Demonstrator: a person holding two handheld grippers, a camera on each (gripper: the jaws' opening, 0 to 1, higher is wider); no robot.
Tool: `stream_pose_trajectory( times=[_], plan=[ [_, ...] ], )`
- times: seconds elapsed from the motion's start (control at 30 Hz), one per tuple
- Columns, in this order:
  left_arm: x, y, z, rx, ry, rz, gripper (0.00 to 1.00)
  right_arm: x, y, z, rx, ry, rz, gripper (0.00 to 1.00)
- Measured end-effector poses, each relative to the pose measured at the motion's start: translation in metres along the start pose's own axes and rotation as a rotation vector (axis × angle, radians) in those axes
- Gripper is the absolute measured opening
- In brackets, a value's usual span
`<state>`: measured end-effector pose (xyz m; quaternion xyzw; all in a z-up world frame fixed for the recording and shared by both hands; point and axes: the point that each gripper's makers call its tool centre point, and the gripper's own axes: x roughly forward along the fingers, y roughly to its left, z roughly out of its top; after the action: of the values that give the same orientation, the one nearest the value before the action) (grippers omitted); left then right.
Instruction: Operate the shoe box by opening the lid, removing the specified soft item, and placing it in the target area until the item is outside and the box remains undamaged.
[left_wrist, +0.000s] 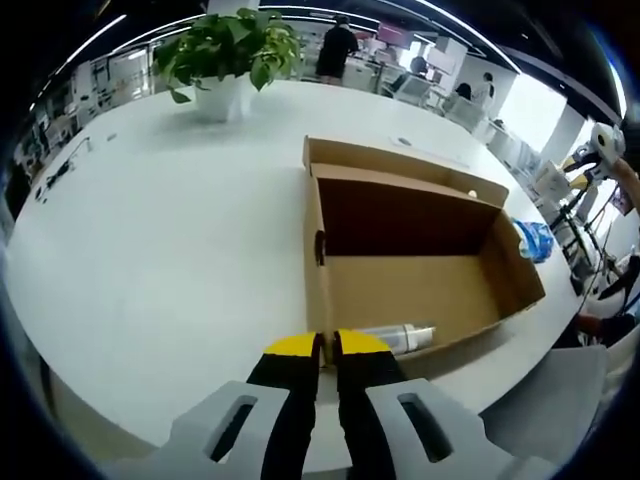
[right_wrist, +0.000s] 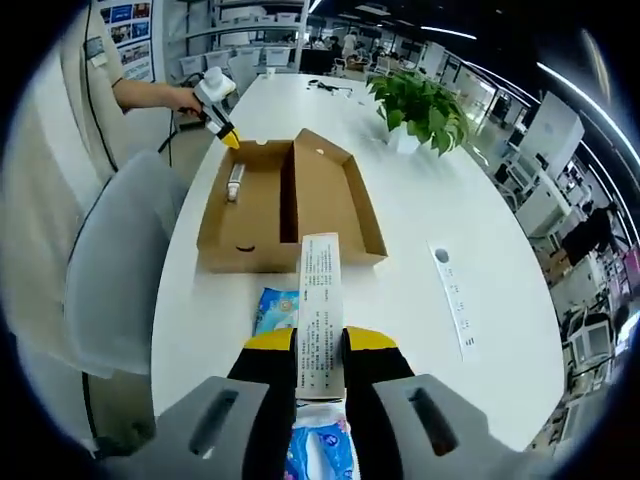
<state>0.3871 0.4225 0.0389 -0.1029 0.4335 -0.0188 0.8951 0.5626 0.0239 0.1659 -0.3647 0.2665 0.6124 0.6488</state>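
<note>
Left gripper view, left to right: a potted plant (left_wrist: 228, 55) stands at the upper left of the white desk (left_wrist: 150, 250). At centre lies the open cardboard shoe box (left_wrist: 410, 265), its lid folded back toward the top of the frame. A silver cylindrical bottle (left_wrist: 400, 337) rests inside against the near wall. A blue packet (left_wrist: 533, 240) lies on the desk just beyond the box's right end. At bottom centre the left gripper (left_wrist: 327, 345) shows its yellow-tipped fingers pressed together, holding nothing, just short of the box's near wall.

Right gripper view, left to right: a grey chair (right_wrist: 120, 260) fills the left side. The box sits at upper centre with the bottle in its left compartment. At bottom centre the right gripper (right_wrist: 321, 345) pinches a long printed carton (right_wrist: 321, 310) between its fingers. A blue soft pack (right_wrist: 278, 310), seemingly tissues, lies on the desk under and beside the carton, outside the box.

Handling, as judged: the pack looks light, pliable and slick-wrapped. It should be taken across its middle with moderate squeeze.
</note>
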Motion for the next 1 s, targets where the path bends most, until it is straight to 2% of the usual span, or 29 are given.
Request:
stream_pose_trajectory(
  times=[0.7, 1.0],
  plan=[
    [0.001, -0.001, 0.001, 0.013, 0.009, 0.014, 0.03, 0.006, -0.042, -0.061, 0.018, 0.079, -0.028, 0.14],
    [0.001, -0.002, 0.001, 0.021, 0.023, 0.019, 0.03, 0.016, -0.051, -0.097, 0.003, 0.148, -0.020, 0.14]
  ],
)
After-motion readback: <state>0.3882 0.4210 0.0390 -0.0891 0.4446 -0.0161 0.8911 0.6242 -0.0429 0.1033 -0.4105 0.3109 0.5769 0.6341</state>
